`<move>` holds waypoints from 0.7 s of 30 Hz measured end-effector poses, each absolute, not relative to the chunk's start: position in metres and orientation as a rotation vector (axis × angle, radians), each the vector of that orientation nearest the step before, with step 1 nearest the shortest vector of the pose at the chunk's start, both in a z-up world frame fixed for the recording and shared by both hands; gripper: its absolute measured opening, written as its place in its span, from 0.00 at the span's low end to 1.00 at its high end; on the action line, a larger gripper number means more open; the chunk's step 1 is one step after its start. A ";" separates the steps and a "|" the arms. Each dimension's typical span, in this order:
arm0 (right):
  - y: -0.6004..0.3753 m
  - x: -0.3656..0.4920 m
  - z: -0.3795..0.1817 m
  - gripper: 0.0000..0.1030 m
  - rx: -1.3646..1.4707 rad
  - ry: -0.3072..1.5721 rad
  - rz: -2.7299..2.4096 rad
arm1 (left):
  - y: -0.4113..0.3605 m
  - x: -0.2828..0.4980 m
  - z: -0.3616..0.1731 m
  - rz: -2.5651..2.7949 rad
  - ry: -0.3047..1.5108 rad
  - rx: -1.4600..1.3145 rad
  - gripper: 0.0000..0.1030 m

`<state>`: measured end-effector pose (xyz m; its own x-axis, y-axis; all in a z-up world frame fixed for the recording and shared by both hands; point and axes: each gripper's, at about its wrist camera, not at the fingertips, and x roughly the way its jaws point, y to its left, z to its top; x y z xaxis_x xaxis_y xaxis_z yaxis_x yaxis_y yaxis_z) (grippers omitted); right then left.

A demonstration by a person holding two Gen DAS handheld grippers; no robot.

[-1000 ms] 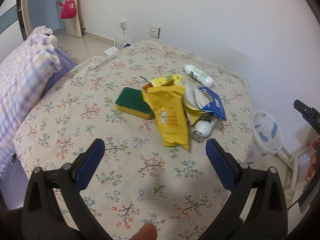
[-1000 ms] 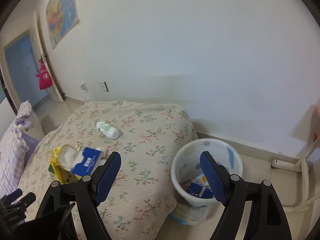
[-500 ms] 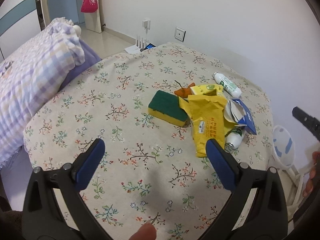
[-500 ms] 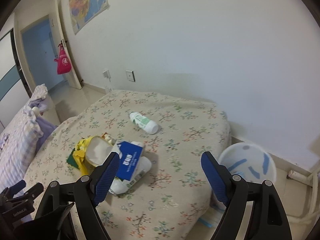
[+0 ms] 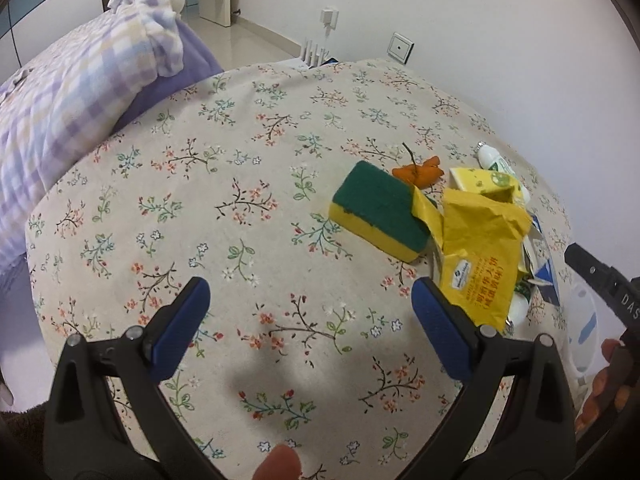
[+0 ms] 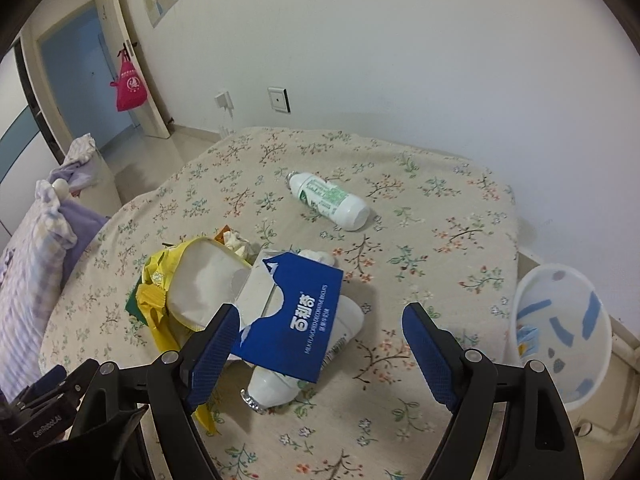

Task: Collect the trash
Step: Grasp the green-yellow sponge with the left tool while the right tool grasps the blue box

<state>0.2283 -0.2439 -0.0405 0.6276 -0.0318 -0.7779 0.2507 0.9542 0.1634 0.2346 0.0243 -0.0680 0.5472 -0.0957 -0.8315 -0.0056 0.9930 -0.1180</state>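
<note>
Trash lies in a pile on the floral bed cover (image 5: 240, 208). A green and yellow sponge (image 5: 380, 212) sits beside a yellow wrapper (image 5: 480, 256) and orange peel (image 5: 418, 171). In the right wrist view a torn blue box (image 6: 296, 320) lies over a white bottle (image 6: 280, 380), and another white bottle (image 6: 330, 200) lies apart, farther back. My left gripper (image 5: 310, 320) is open and empty, above bare cover left of the pile. My right gripper (image 6: 320, 348) is open and empty, just above the blue box.
A white bin with blue marks (image 6: 560, 328) stands on the floor by the bed's right edge, with trash inside. A checked purple quilt (image 5: 72, 92) lies at the left. The wall (image 6: 400, 60) runs close behind the bed.
Both grippers have swung left and come closer to the bed. The pile has shifted to the right of the left wrist view; the right gripper left the bin and came over the blue box.
</note>
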 end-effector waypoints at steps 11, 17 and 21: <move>-0.246 0.250 -0.066 0.77 0.340 0.931 -0.143 | 0.030 0.278 -0.078 -0.088 0.974 -0.230 0.93; -0.245 0.255 -0.075 0.53 0.348 0.965 -0.113 | 0.020 0.304 -0.104 -0.120 1.015 -0.251 0.74; -0.246 0.253 -0.072 0.50 0.338 0.961 -0.103 | 0.019 0.314 -0.118 -0.165 1.011 -0.278 0.69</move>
